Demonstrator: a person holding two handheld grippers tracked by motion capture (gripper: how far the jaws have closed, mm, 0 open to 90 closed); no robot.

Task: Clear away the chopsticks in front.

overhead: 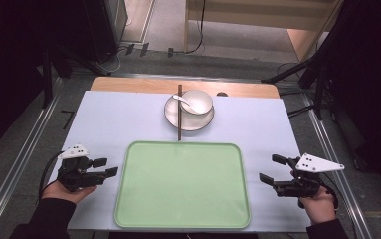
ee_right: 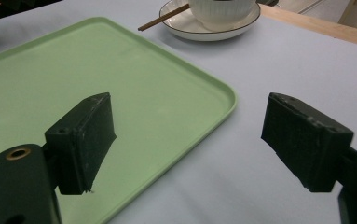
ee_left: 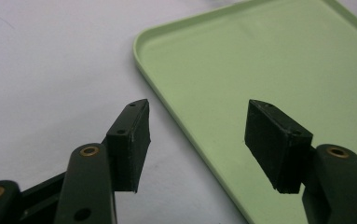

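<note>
From the high view I see a pale green tray lying flat at the near-centre of a table covered w/ a light lavender sheet, a strip of bare wood showing along the far edge. Just beyond the tray's far rim sits a white plate carrying a white bowl, w/ a white spoon resting in the bowl and dark chopsticks laid across the plate's left side, their near tips reaching almost to the tray. My left gripper rests at the tray's left side, held in the left hand, jaws spread apart and holding nothing; in the left gripper view its tips straddle the tray's left rim, one jaw over the sheet, the other over the green surface. My right gripper sits off the tray's right edge in the right hand, jaws likewise wide apart and empty; in the right gripper view one jaw hangs over the tray's corner, the other over the sheet, w/ plate, bowl and chopsticks beyond. Both grippers point inward toward the tray, well apart from the crockery.
</note>
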